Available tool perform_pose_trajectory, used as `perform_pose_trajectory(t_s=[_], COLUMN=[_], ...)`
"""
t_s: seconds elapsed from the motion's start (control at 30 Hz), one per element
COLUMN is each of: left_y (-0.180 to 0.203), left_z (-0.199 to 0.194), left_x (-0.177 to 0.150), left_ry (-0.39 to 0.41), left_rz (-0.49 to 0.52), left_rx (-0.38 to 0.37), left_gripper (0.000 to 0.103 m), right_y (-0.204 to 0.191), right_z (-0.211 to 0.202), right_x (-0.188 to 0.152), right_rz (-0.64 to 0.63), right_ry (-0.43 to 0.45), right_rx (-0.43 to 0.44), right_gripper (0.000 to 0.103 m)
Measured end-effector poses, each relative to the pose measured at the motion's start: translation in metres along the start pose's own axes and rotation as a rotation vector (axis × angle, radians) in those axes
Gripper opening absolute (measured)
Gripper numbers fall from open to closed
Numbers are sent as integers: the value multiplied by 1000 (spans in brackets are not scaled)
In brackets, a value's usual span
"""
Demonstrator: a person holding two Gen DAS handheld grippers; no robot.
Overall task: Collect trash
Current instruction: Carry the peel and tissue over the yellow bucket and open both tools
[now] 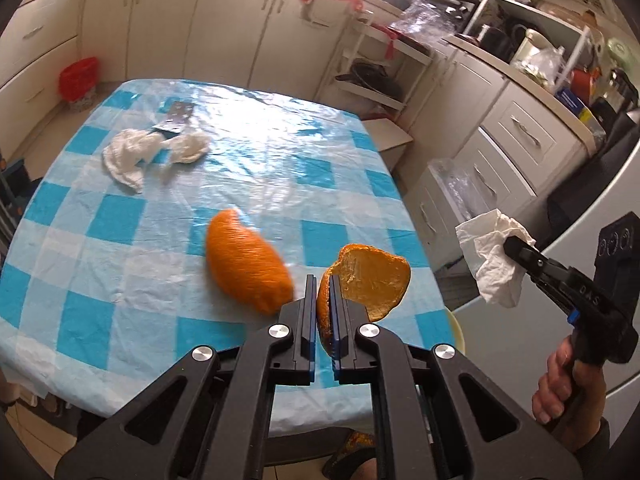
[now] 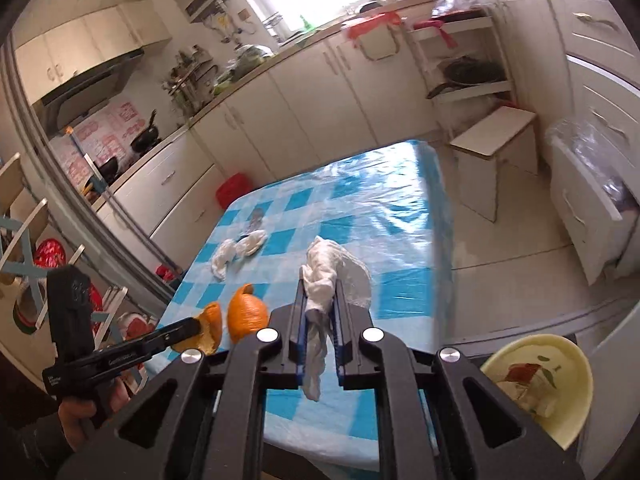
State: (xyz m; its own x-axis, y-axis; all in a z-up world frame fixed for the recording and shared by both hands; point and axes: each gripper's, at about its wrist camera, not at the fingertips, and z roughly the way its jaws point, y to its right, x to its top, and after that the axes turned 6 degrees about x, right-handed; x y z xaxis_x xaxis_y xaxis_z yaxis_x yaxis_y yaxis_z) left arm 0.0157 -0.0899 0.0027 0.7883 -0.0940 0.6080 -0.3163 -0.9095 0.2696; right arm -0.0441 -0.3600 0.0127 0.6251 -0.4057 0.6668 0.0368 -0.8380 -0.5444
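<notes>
My left gripper [image 1: 323, 280] is shut on a piece of orange peel [image 1: 370, 280] and holds it above the near right corner of the blue-checked table [image 1: 120, 220]. A second orange peel [image 1: 246, 260] lies on the cloth beside it. My right gripper [image 2: 318, 280] is shut on a crumpled white tissue [image 2: 320, 268] and holds it above the table's near edge; it also shows in the left wrist view [image 1: 516, 246], off the table's right side. Crumpled white tissues [image 1: 132, 156] and a foil wrapper [image 1: 178, 118] lie at the table's far left.
A pale yellow bowl [image 2: 560, 412] with scraps in it sits low at the right, below table height. A red bin [image 1: 78, 80] stands on the floor beyond the table. A small white stool [image 2: 492, 140] and kitchen cabinets [image 1: 512, 136] flank the right side.
</notes>
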Motion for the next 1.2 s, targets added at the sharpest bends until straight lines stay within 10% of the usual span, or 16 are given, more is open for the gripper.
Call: perform_pose_trajectory(t_s=[0.27,0.57,0.77,1.03,1.2], left_y=[112,183,206,240,255], left_z=[41,104,132,169,171], left_x=[-16,-50,-70,-88,-93], left_ry=[-69,-176,-227,-302,-314], left_rz=[165,260,282,329,358], left_rx=[-108,-116,-104,-77,-87], left_gripper=[5,5,5,6,32], right_y=[107,154,163,172,169], right_z=[-19,26,21,6,-16], right_x=[-4,-31,-28,-17,-4], right_rz=[123,174,177,246,273], right_ry=[-177,-393,-376,-306,-168], right_rx=[-262,-352,-393,-432,-413], right_gripper=[14,16,24,65,70])
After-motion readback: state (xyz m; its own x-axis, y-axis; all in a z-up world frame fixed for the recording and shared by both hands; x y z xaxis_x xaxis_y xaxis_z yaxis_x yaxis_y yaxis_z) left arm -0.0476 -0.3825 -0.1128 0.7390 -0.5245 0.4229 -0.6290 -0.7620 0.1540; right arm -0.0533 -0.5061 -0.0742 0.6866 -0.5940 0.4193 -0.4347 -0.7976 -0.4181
